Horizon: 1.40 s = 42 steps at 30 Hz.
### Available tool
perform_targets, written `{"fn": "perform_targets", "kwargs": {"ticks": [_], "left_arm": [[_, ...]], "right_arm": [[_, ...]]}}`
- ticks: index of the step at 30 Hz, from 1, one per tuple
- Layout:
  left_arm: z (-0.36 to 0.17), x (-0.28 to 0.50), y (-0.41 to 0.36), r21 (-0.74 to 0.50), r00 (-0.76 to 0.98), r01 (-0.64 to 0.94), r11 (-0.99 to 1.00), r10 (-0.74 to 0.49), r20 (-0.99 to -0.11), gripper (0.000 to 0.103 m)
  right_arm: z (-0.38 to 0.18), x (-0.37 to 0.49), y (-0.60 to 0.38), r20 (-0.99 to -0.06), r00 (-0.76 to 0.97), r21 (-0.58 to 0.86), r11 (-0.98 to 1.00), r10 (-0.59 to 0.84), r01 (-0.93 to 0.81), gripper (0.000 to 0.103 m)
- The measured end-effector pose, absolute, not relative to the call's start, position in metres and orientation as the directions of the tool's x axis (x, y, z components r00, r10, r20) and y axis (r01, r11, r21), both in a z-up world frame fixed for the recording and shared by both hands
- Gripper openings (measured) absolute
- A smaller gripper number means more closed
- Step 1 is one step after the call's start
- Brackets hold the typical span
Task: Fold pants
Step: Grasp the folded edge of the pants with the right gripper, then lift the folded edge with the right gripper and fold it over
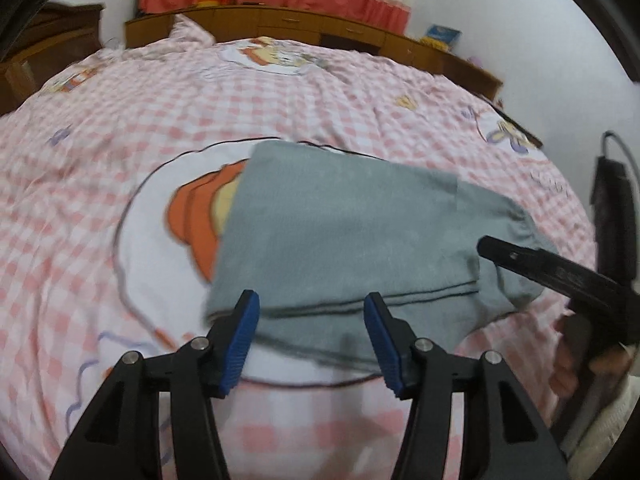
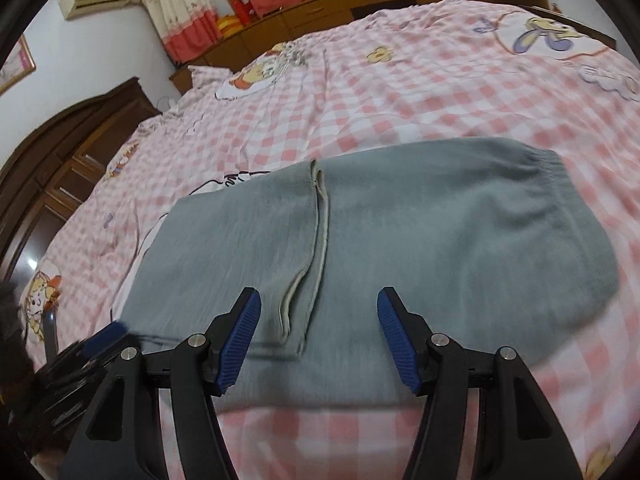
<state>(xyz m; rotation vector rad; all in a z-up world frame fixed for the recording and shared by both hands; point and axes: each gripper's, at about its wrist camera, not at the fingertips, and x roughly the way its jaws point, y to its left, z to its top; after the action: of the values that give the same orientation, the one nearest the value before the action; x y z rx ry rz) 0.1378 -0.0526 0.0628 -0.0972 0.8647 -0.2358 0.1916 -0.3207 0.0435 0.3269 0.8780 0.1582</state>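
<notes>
Pants (image 1: 340, 232) motion-blurred, near edge hidden behind fingers (image 1: 240, 344); bedsheet (image 1: 120, 120) pattern smeared; hand (image 1: 576, 364) cut off at frame edge.

Open pink-checked bedspread (image 1: 120, 184) stretched clear on every side of the folded grey pants (image 2: 400, 240), leaving free passage to the left, the far side and the near edge of the bed. The right gripper (image 1: 520, 258) reached in low over the pants' right end in the left wrist view, blocking that approach. A wooden headboard cabinet (image 1: 300, 26) bounded the bed's far edge, and a dark wardrobe (image 2: 60, 168) stood beyond the left side.
</notes>
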Motion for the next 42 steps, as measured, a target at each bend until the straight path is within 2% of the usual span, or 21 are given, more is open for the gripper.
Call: {"fn": "perform_targets", "kwargs": {"ticks": [5,11,18,19,20,21,22,24,28,37,42], "left_arm": [[0.05,0.139,-0.017,-0.196,0.613,0.089,0.977,-0.209,-0.762,0.058],[0.044,0.145,0.009,-0.318,0.604,0.039,0.947,-0.276,-0.748,0.058],[0.042,0.148,0.005,-0.293,0.598,0.05,0.955,-0.263,-0.757,0.059],[0.042,0.148,0.002,-0.279,0.596,0.052,0.959,-0.254,-0.762,0.059],[0.041,0.149,0.0,-0.262,0.593,0.055,0.963,-0.243,-0.768,0.059],[0.039,0.15,-0.002,-0.242,0.588,0.059,0.968,-0.23,-0.776,0.059],[0.037,0.15,-0.003,-0.232,0.585,0.059,0.971,-0.222,-0.78,0.059],[0.035,0.15,-0.005,-0.219,0.583,0.06,0.974,-0.212,-0.784,0.059],[0.034,0.149,-0.006,-0.207,0.586,0.06,0.976,-0.202,-0.785,0.059],[0.035,0.148,-0.006,-0.196,0.59,0.062,0.979,-0.194,-0.783,0.06],[0.036,0.148,-0.004,-0.193,0.591,0.054,0.98,-0.187,-0.785,0.06]], "right_arm": [[0.035,0.216,-0.316,-0.76,0.595,0.337,0.941,0.26,0.019,0.062],[0.036,0.227,-0.297,-0.786,0.575,0.253,0.967,0.227,-0.036,0.062],[0.033,0.239,-0.281,-0.804,0.541,0.231,0.968,0.248,-0.101,0.061],[0.031,0.239,-0.281,-0.804,0.54,0.234,0.968,0.248,-0.096,0.059],[0.03,0.24,-0.282,-0.805,0.539,0.239,0.967,0.25,-0.092,0.053],[0.03,0.241,-0.283,-0.808,0.532,0.245,0.965,0.254,-0.09,0.043],[0.03,0.242,-0.283,-0.813,0.522,0.245,0.965,0.256,-0.091,0.039],[0.033,0.244,-0.283,-0.82,0.509,0.245,0.964,0.263,-0.103,0.023],[0.04,0.246,-0.282,-0.819,0.504,0.245,0.961,0.274,-0.125,0.008],[0.057,0.245,-0.283,-0.803,0.534,0.245,0.963,0.267,-0.113,0.005],[0.107,0.242,-0.275,-0.751,0.591,0.257,0.954,0.296,-0.152,0.005]]}}
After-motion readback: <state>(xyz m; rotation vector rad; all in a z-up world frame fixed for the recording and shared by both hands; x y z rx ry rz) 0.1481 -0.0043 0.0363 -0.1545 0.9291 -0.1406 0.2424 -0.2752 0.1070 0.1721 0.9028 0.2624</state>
